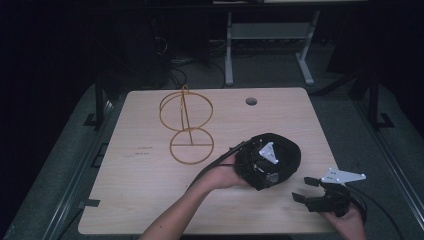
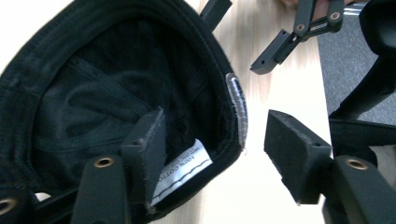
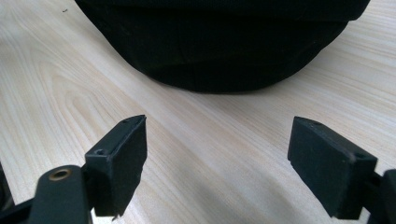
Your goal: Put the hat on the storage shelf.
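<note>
A black cap (image 1: 272, 159) is lying upside down on the near right part of the wooden table (image 1: 150, 195), its hollow facing up. In the left gripper view a white label (image 2: 184, 170) sewn inside the cap is showing, along with a clear strip (image 2: 237, 106) on the band.

The left gripper (image 2: 212, 156) is reaching over the cap from its left side, and in the high view the left hand (image 1: 222, 176) is resting at the cap's near left edge. One jaw is sitting inside the cap's hollow and the other outside it, so the rim is lying between them; the jaws are standing spread with a clear gap to the outer pad, not pressing the cloth.

The right gripper (image 1: 303, 189) is waiting just to the right of the cap, at the near right corner of the table, apart from it. Its jaws are spread wide with only bare wood between them, and in the right gripper view the cap's dark side (image 3: 224, 46) is lying just beyond the pads.

A gold wire stand (image 1: 186, 125), made of rings and a post, is standing at the far left of the table, well apart from the cap
</note>
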